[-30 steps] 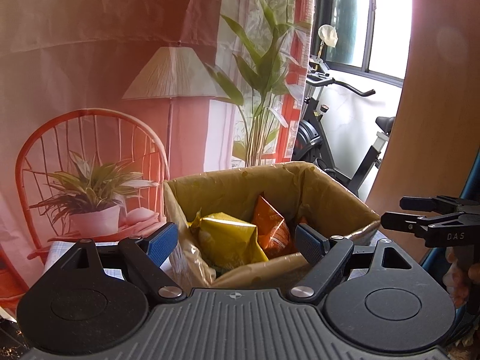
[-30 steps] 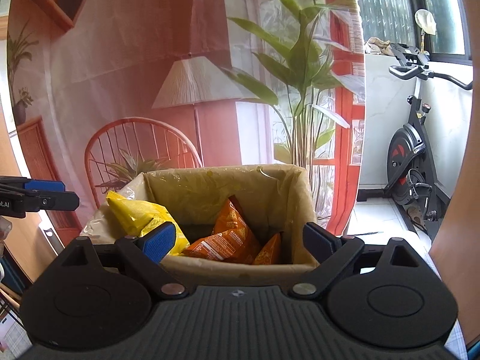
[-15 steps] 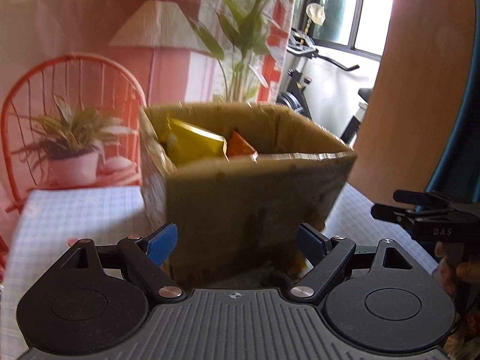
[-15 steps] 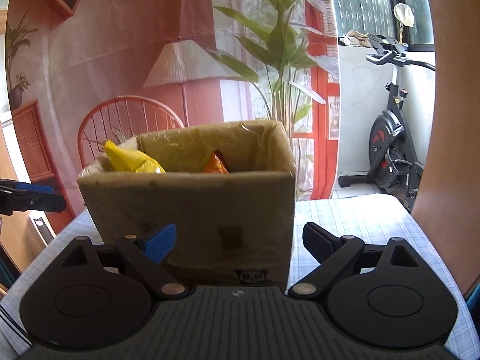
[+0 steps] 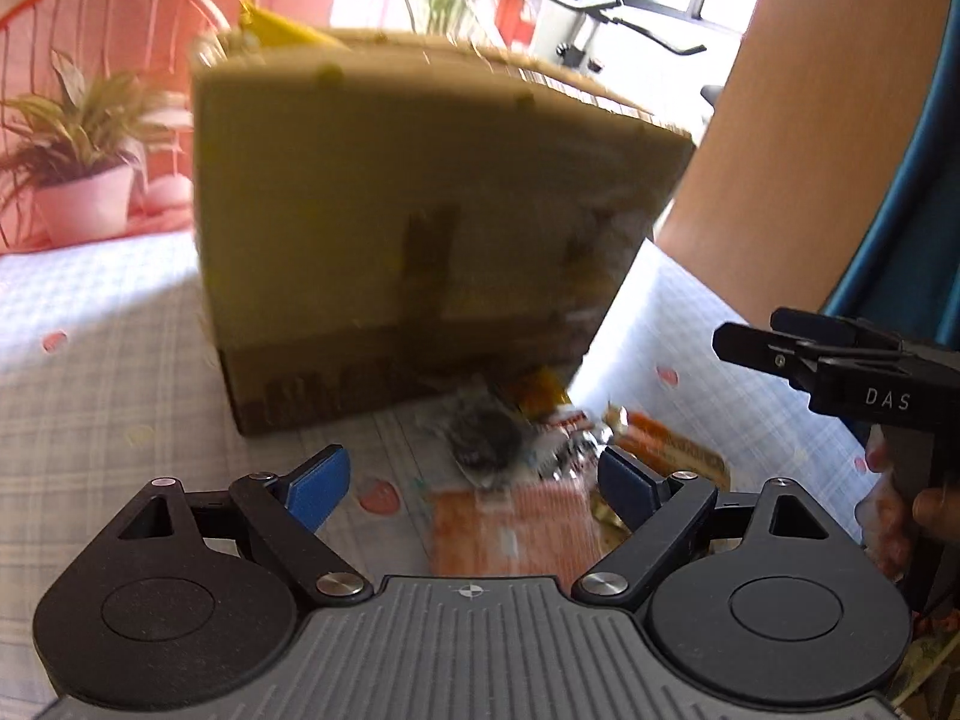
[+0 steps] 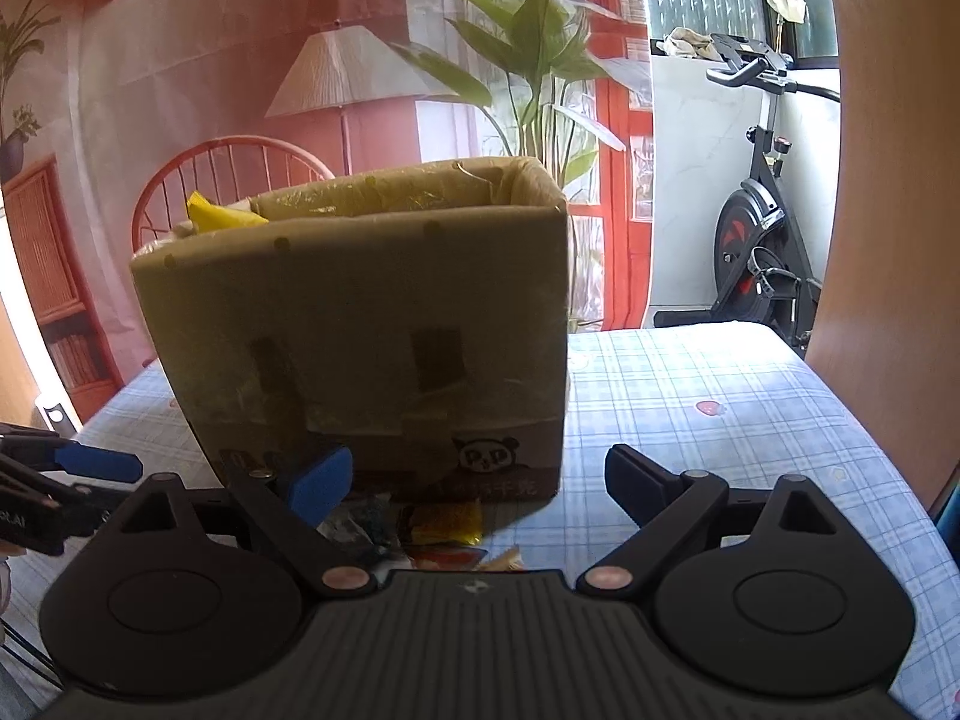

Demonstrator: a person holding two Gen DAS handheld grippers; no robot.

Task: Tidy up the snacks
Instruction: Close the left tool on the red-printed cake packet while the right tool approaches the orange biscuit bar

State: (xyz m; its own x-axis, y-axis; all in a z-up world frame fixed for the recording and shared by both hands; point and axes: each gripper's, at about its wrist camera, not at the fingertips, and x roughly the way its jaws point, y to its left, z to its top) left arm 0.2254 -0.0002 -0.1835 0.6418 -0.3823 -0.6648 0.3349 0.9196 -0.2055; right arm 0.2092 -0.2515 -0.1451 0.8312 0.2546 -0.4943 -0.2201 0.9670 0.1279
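Note:
A tall cardboard box [image 5: 420, 210] [image 6: 372, 324] stands on the checked tablecloth, with a yellow snack bag [image 6: 219, 217] poking over its rim. In front of it lie loose snack packets: an orange packet [image 5: 516, 534], a dark packet [image 5: 486, 444] and a small yellow packet [image 6: 447, 523]. My left gripper [image 5: 474, 480] is open and empty, low over the orange packet. My right gripper [image 6: 480, 483] is open and empty, just above the packets, facing the box. The right gripper [image 5: 840, 366] also shows at the right of the left wrist view.
The tablecloth [image 6: 690, 408] stretches right of the box. A backdrop with a printed chair, lamp and plants hangs behind. An exercise bike [image 6: 762, 240] stands beyond the table. A wooden panel [image 6: 888, 180] rises at the right edge.
Both grippers have dropped from above the box's open top to table height in front of it. The loose packets on the cloth have come into view. Both stay open.

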